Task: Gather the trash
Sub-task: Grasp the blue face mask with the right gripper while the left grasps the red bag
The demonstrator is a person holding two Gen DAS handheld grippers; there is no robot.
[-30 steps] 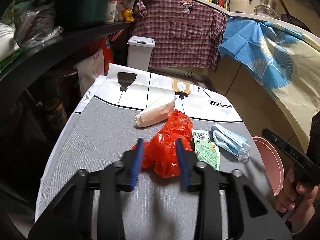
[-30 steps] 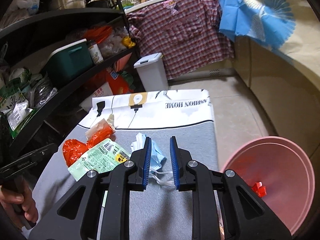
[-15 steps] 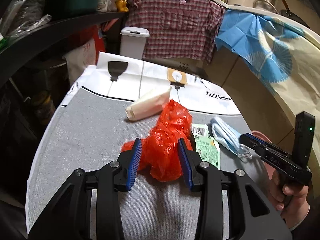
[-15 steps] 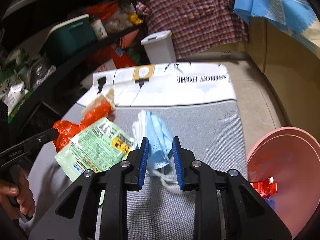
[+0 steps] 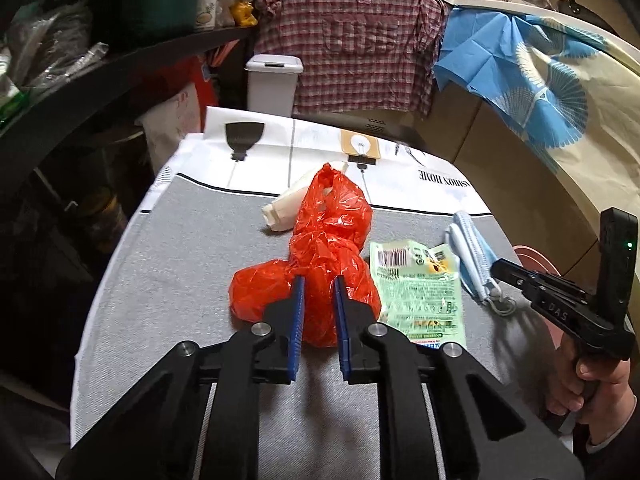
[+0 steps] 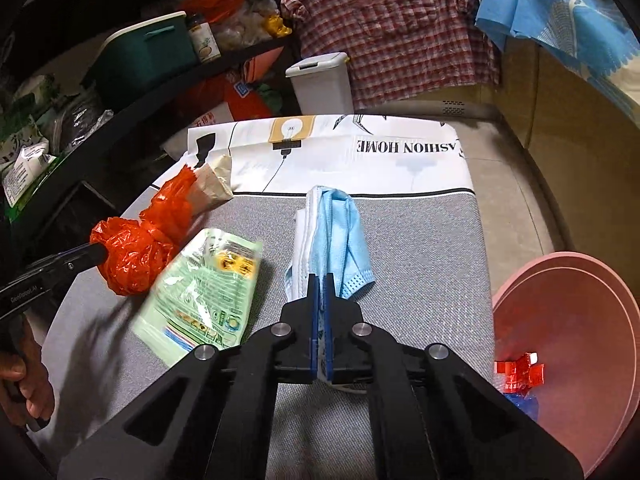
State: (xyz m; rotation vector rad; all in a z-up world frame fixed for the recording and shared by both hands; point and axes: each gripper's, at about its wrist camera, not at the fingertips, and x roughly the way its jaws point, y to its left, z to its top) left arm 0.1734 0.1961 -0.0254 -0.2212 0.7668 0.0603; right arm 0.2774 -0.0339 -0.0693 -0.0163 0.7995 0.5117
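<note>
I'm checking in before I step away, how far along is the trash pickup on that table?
Early to midway. Done: a red scrap already lies in the pink basin. In hand: the right gripper is shut on the blue face mask, and the left gripper is closed on the red plastic bag. Left on the table: the green wrapper and the beige paper bag.

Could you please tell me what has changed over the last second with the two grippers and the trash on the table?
The left gripper has moved forward and closed on the red bag. The right gripper has moved onto the face mask and shut on its near edge. The green wrapper, the paper bag and the pink basin lie where they were.
</note>
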